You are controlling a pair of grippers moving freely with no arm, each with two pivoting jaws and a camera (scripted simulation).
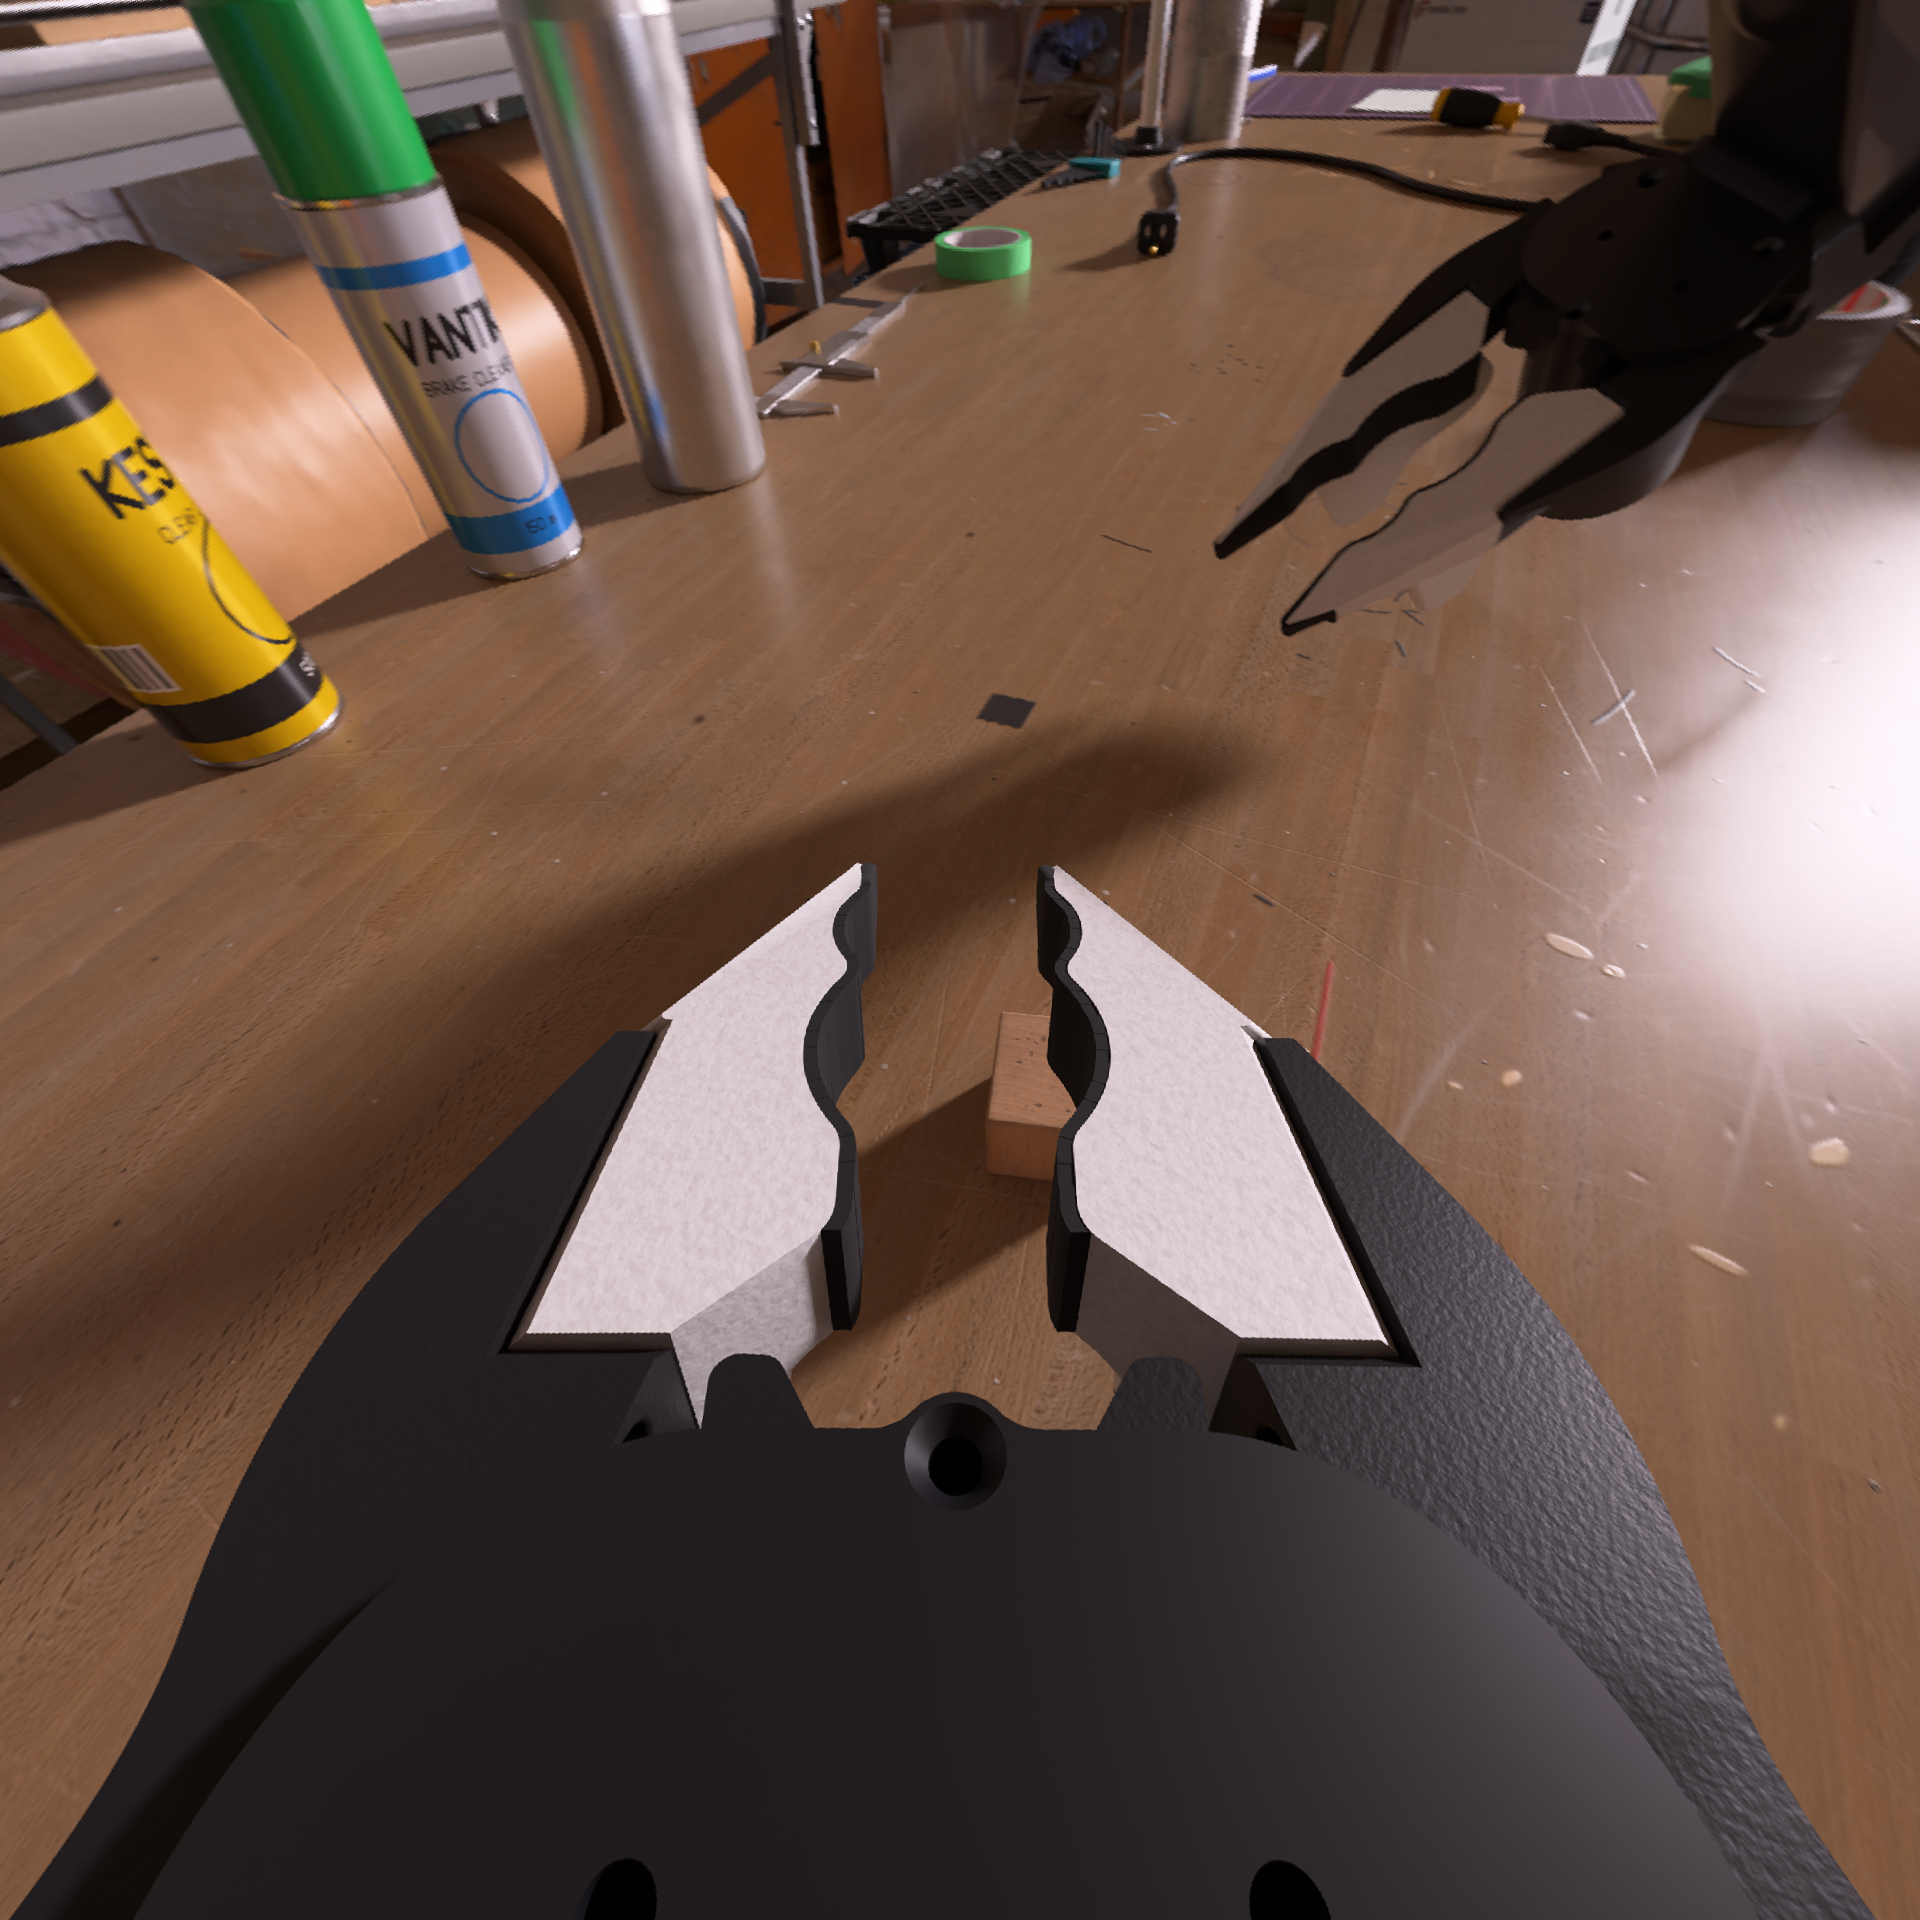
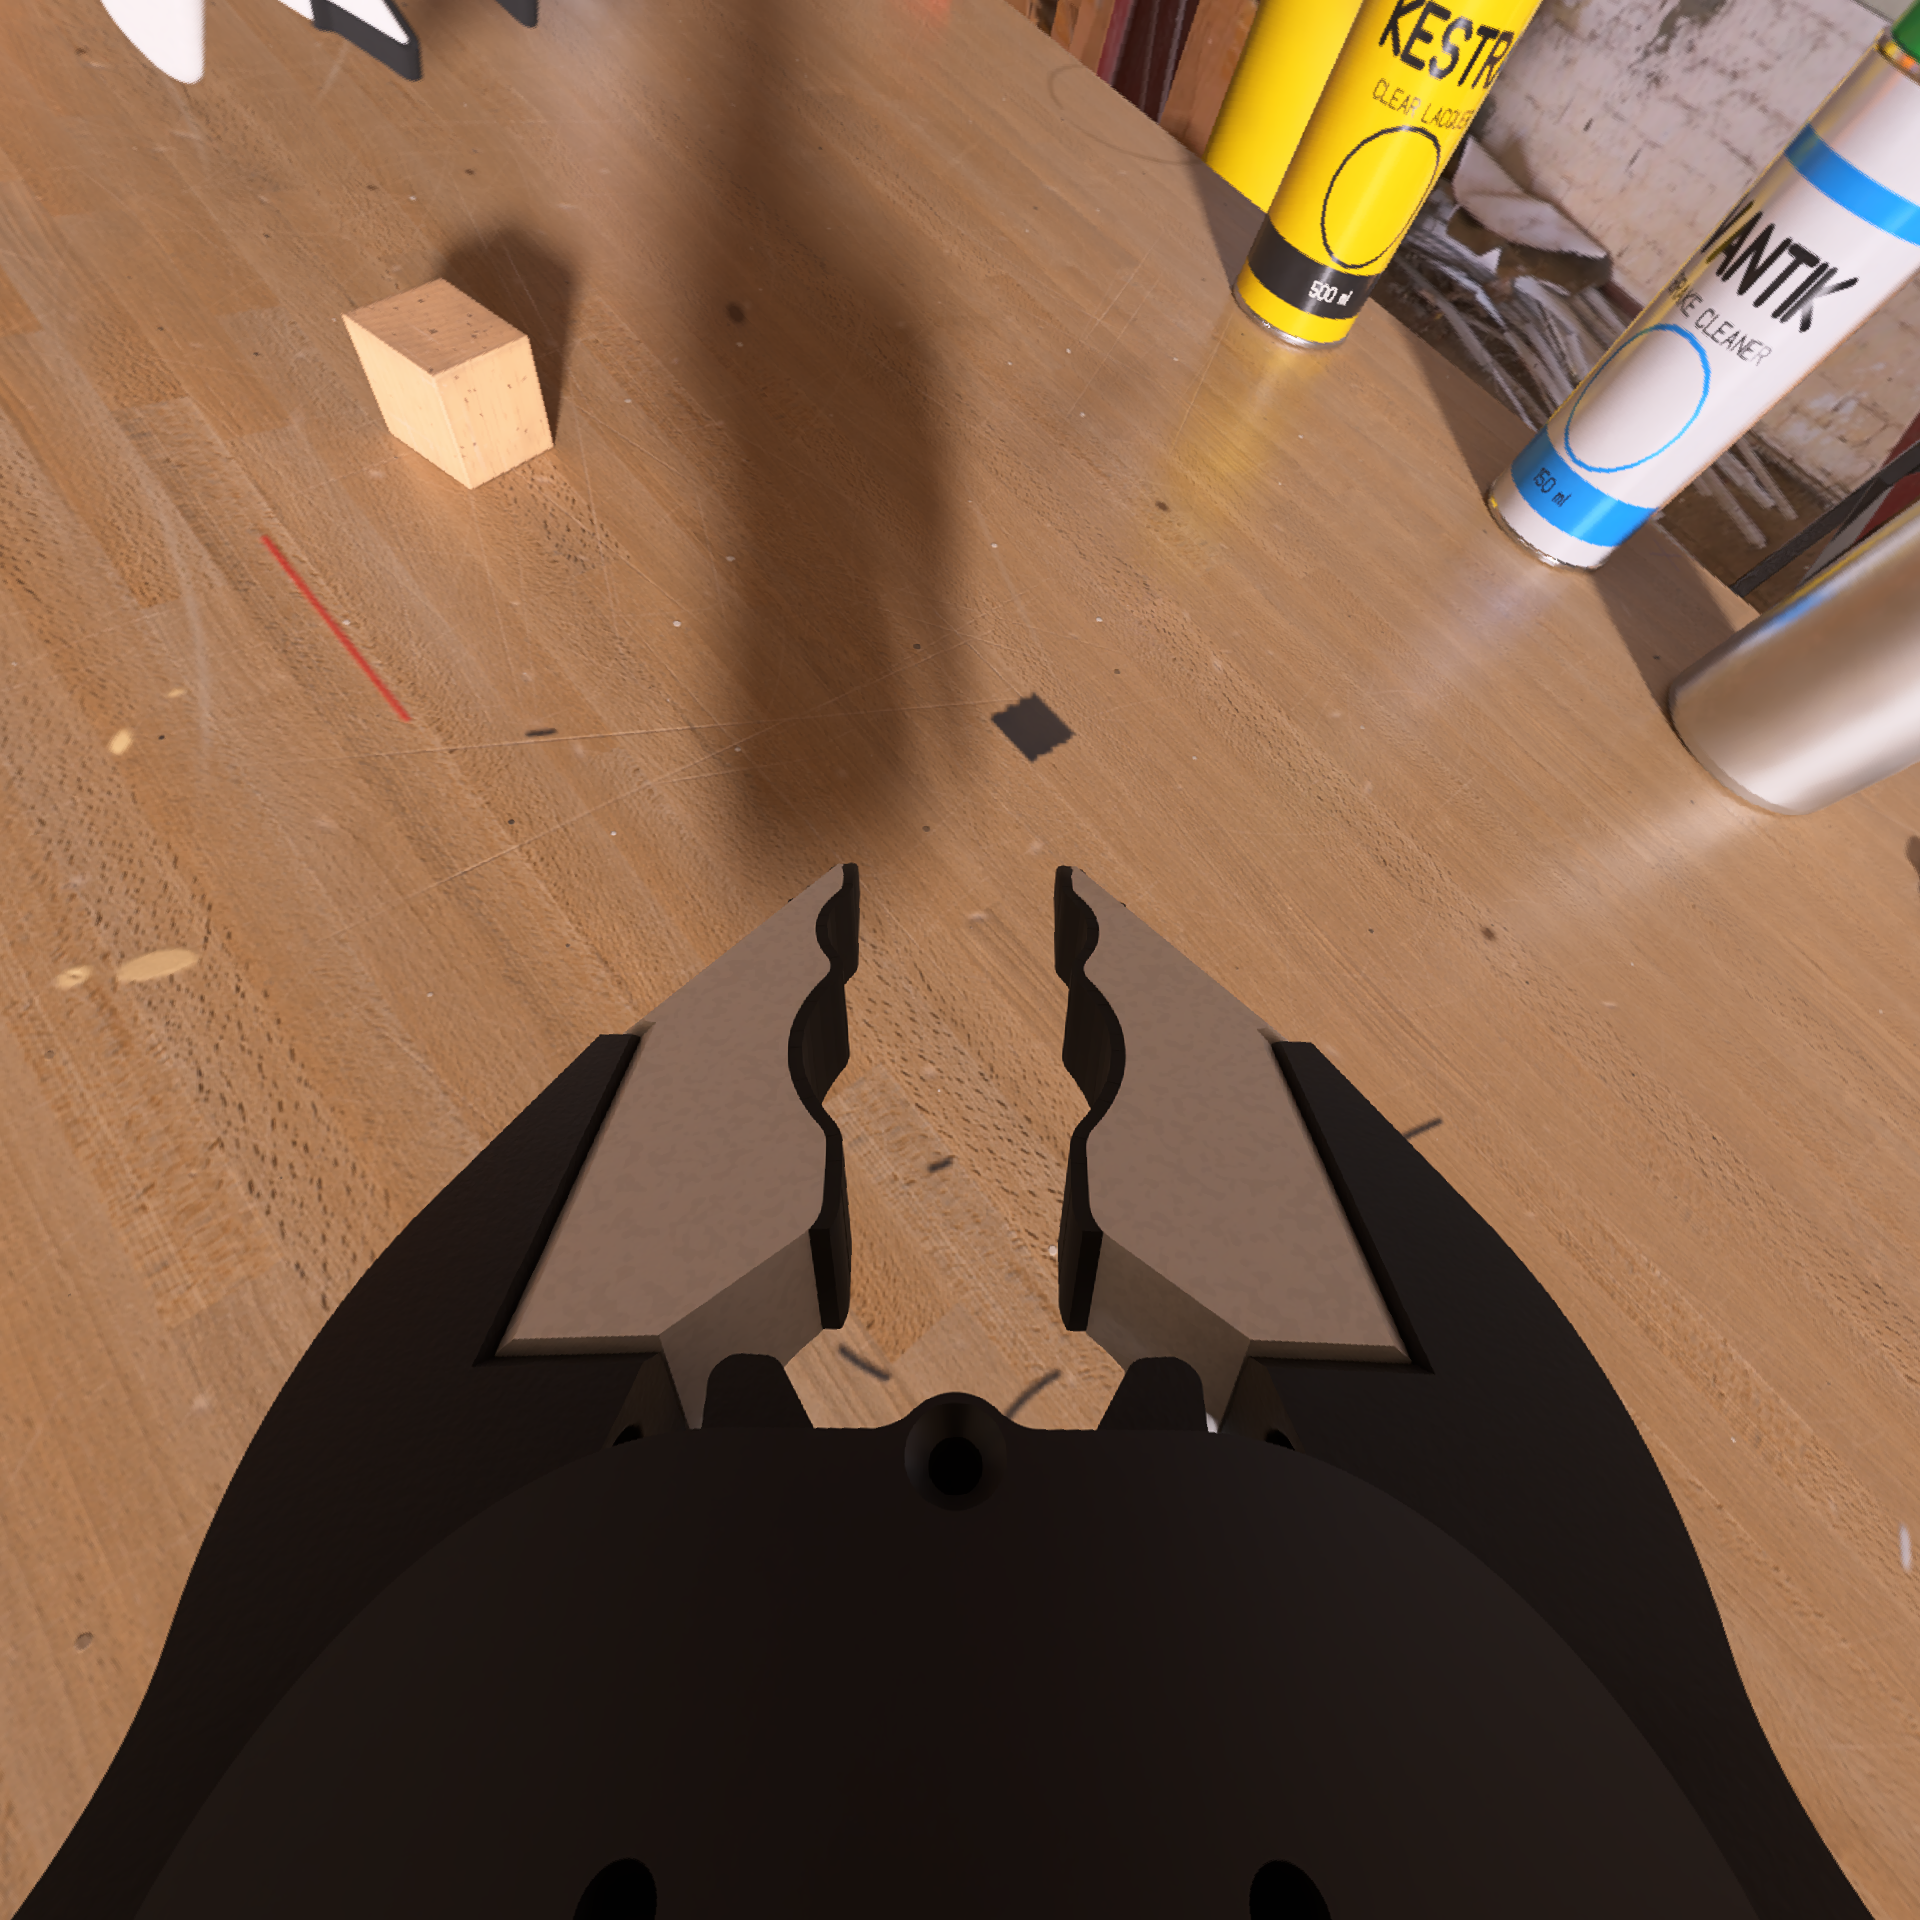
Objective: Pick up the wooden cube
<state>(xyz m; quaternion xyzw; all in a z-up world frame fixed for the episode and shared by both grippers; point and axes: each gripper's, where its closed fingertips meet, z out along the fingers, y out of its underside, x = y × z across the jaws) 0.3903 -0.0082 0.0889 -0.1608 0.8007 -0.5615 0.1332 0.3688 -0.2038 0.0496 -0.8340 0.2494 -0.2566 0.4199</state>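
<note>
- Nearest in the left wrist view, we note the left gripper (image 1: 957, 883) above the workbench (image 1: 1039, 623) with its jaws spread and nothing between the pads.
- The wooden cube (image 1: 1023, 1101) sits on the bench below the gap, off toward the right finger, which hides part of it. We cannot tell how high the fingertips are above it.
- In the right wrist view the cube (image 2: 449, 379) stands free on the wood, unlifted, with a thin red line (image 2: 335, 627) near it.
- The right gripper (image 2: 956, 883) is also spread and empty, well apart from the cube, over bare bench near a small dark square mark (image 2: 1031, 725).
- Farther back stand the yellow spray can (image 2: 1340, 177), the white and blue can (image 2: 1704, 343) and a silver cylinder (image 2: 1808, 696).
- We judge: approach by the left gripper under way; centring, descent, closing and lifting remain.
</note>
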